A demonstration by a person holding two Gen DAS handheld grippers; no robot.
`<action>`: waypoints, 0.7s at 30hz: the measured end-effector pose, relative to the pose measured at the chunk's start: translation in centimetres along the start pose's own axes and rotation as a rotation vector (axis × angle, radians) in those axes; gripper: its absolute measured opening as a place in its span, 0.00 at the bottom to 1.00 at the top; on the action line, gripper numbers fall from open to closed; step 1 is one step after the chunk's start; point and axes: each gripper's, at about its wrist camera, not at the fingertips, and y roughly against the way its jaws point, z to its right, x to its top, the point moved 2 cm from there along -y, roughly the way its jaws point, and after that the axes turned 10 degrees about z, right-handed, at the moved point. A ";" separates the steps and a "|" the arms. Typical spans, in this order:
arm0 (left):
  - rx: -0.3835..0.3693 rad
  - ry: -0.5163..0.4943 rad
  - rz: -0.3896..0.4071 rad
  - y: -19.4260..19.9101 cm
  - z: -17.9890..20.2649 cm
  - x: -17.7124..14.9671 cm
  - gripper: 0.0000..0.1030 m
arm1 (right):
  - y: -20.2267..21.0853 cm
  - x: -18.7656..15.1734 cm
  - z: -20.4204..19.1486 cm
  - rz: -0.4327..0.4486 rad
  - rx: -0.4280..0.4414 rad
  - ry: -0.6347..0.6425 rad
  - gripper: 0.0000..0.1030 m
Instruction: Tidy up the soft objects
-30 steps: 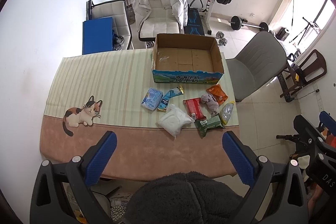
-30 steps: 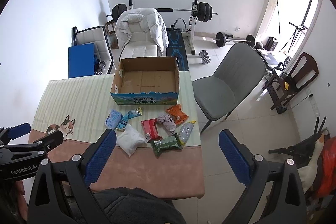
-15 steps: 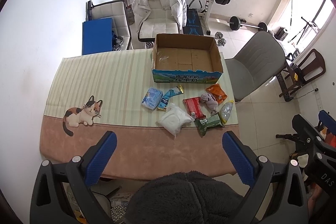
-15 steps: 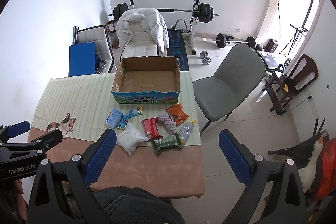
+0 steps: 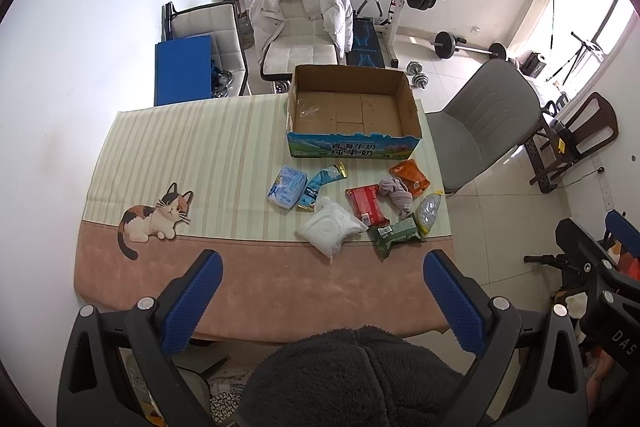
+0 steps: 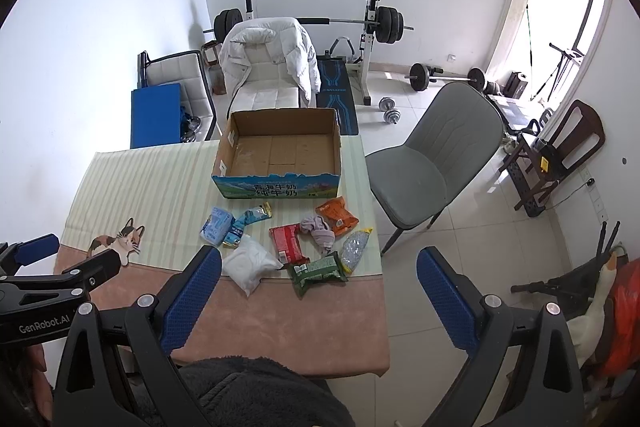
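Observation:
Several soft packets lie on the table in front of an empty cardboard box (image 5: 354, 115) (image 6: 280, 155): a white pouch (image 5: 330, 229) (image 6: 250, 263), a red packet (image 5: 366, 203) (image 6: 288, 243), a green packet (image 5: 396, 233) (image 6: 318, 271), an orange packet (image 5: 410, 177) (image 6: 338, 215), a light blue pack (image 5: 287, 186) (image 6: 216, 227), a blue sachet (image 5: 322, 183) and a grey cloth (image 5: 396, 191) (image 6: 320, 231). My left gripper (image 5: 320, 301) and right gripper (image 6: 318, 301) hang high above the near table edge, both open and holding nothing.
The table (image 5: 200, 155) wears a striped cloth with a cat picture (image 5: 154, 217). A grey chair (image 6: 436, 155) stands right of it, a white chair with a jacket (image 5: 300, 27) behind. A weight bench and dumbbells sit by the far wall. Someone's dark fleece (image 5: 360, 375) is below.
Both views have shifted very slightly; the packets and box lie as before and both grippers stay open.

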 end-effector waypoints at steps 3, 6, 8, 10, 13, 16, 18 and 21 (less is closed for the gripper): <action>-0.001 0.003 0.000 0.0 0.0 0.1 1.00 | 0.0 -0.1 0.0 0.001 -0.001 -0.001 0.97; -0.001 0.002 0.000 0.0 0.0 0.1 1.00 | 0.0 0.0 0.0 0.003 -0.002 -0.001 0.97; 0.003 -0.001 0.003 0.0 0.1 0.1 1.00 | 0.1 -0.1 0.1 0.002 -0.001 -0.004 0.97; 0.004 0.000 0.004 0.1 0.1 0.3 1.00 | 0.3 -0.1 0.4 0.000 0.003 -0.009 0.97; 0.006 0.002 0.005 0.0 0.2 0.5 1.00 | 0.4 -0.1 0.6 0.000 0.008 -0.013 0.97; 0.008 -0.001 0.008 0.1 0.2 0.6 1.00 | 0.5 0.1 0.7 0.007 0.006 -0.015 0.97; 0.008 -0.001 0.007 0.0 0.2 0.6 1.00 | 0.6 0.2 0.7 0.008 0.005 -0.012 0.97; 0.007 0.000 0.008 0.1 0.2 0.6 1.00 | 0.6 0.3 0.8 0.005 0.007 -0.013 0.97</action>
